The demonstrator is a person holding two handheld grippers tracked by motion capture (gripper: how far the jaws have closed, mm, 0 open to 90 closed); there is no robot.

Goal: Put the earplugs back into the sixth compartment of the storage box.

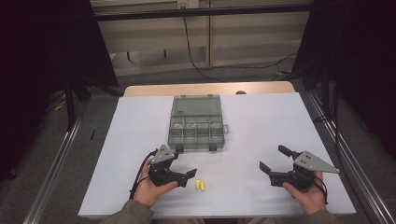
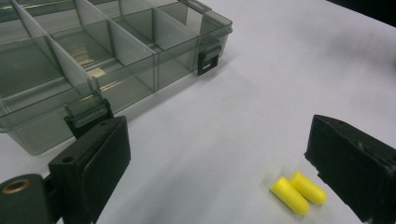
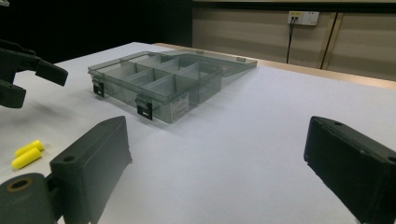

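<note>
Left gripper (image 1: 182,166) jaws are spread wide, nothing held; two yellow earplugs (image 2: 298,190) are seen lying touching each other on the white table (image 1: 261,126), just beside its right jaw. Right gripper (image 1: 275,161) jaws are also spread, empty, well apart from the plugs. The compartment box (image 1: 196,126) is laid open beyond, lid flat. Likely risk: round plugs may be rolled or pushed away if nudged by a closing jaw. Box contents are blurred by glare; its latches (image 2: 208,62) are partly cut off.
</note>
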